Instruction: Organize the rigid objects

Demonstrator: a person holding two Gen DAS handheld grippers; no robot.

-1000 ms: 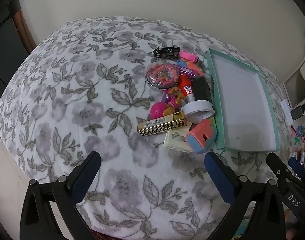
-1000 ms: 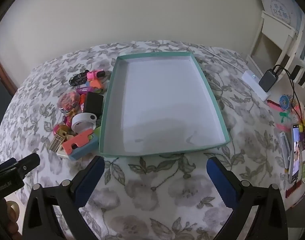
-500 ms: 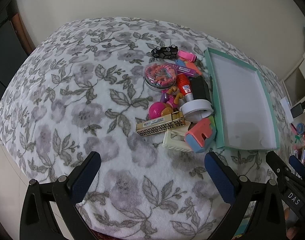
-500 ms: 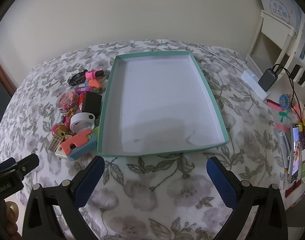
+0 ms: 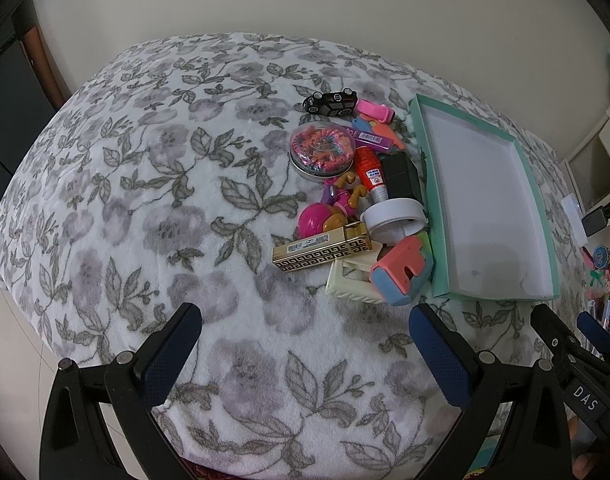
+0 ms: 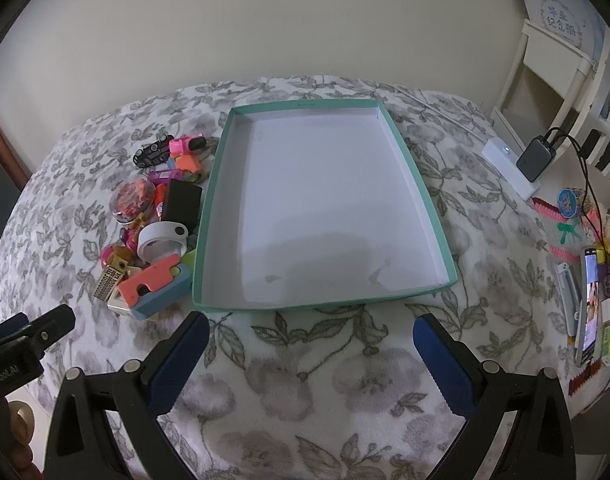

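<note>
A plain cream wall [image 6: 265,20] fills the upper frame; a floral blanket [image 5: 145,200] (grey on white) spreads below, white shelving [image 6: 553,60] upper right.

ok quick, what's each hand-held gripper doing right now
Left hand-held gripper: open, holding nothing.
Right hand-held gripper: open, holding nothing.

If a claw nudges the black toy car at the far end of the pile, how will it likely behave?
The toy car probably rolls: wheels show along its side, though the plush blanket may damp that. It looks small, rigid and likely light. The pink piece lies right beside it, so a push that way would likely shift both.
</note>
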